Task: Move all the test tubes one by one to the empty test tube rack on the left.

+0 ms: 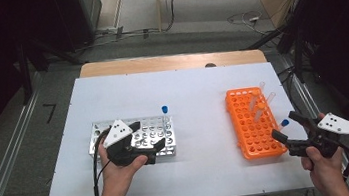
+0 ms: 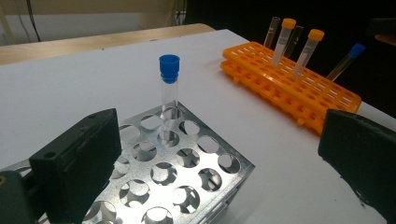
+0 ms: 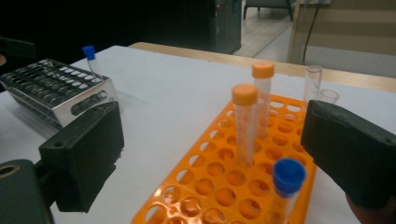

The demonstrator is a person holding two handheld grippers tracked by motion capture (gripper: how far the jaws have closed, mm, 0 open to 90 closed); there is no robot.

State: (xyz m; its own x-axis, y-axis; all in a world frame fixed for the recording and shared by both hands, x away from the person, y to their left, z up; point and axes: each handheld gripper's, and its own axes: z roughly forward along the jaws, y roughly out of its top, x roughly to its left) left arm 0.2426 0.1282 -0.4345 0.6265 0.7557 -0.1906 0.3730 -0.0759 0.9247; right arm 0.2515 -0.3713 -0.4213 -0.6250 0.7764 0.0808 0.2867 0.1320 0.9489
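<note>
Right tongs [image 3: 210, 154] wide around the blue-capped tube [image 3: 286, 186] in the orange rack's [image 3: 219, 186] near corner (left tongs [image 2: 219, 163] wide, over the metal rack [image 2: 187, 172]); off-centre closing could tip neighbouring orange-capped tubes [image 3: 245, 121].

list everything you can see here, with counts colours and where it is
metal rack: 1, silver, left on the sheet
orange rack: 1, right on the sheet
blue-cap tubes: 2, one in the metal rack's far corner, one in the orange rack's near edge
orange-cap tubes: 2, in the orange rack
open tubes: 2, clear, orange rack's far end
sheet: 1, white, on the wooden table
left gripper: black, open, over the metal rack
right gripper: black, open, by the orange rack
</note>
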